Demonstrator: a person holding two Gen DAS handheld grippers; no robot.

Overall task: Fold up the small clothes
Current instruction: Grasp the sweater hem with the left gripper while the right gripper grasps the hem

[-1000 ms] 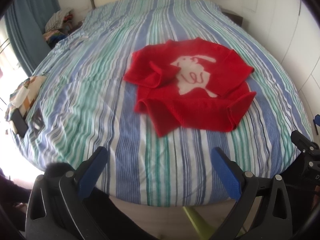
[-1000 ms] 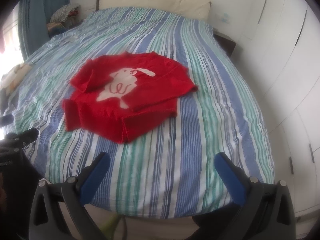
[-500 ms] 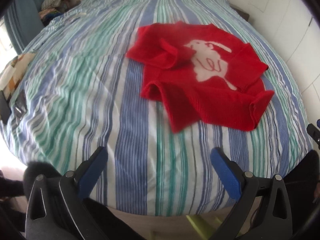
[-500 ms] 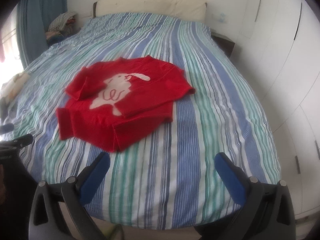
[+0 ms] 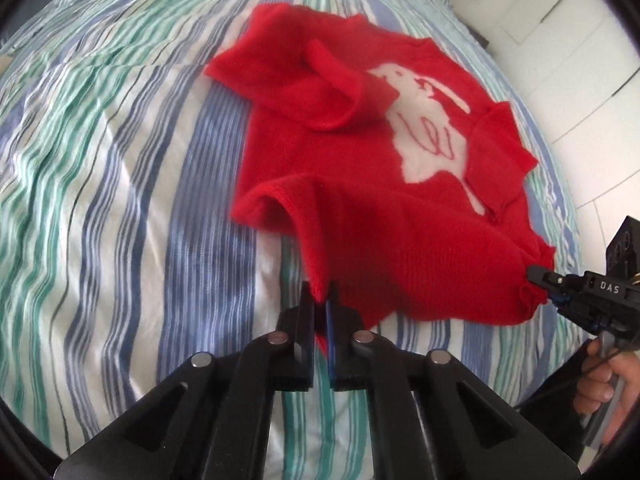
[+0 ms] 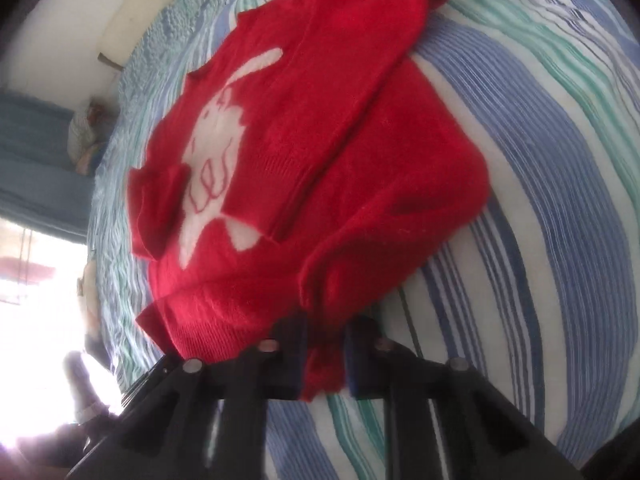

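A small red knit sweater (image 5: 360, 216) with a white rabbit on the chest lies on the striped bed, both sleeves folded inward; it also shows in the right wrist view (image 6: 320, 152). My left gripper (image 5: 320, 300) is shut on the sweater's near left hem corner. My right gripper (image 6: 325, 340) is shut on the near right hem corner, with red fabric bunched between its jaws. The right gripper also shows in the left wrist view (image 5: 548, 284) at the sweater's right corner.
The bed (image 5: 120, 160) has a blue, green and white striped cover. White wardrobe doors (image 5: 580, 40) stand to the right. A blue curtain (image 6: 36, 160) and a bright window (image 6: 36, 300) are on the bed's far side. A headboard (image 6: 132, 4) lies beyond.
Both grippers moved in from the bed's foot to the sweater's near hem and closed on its two corners; they were open and empty before.
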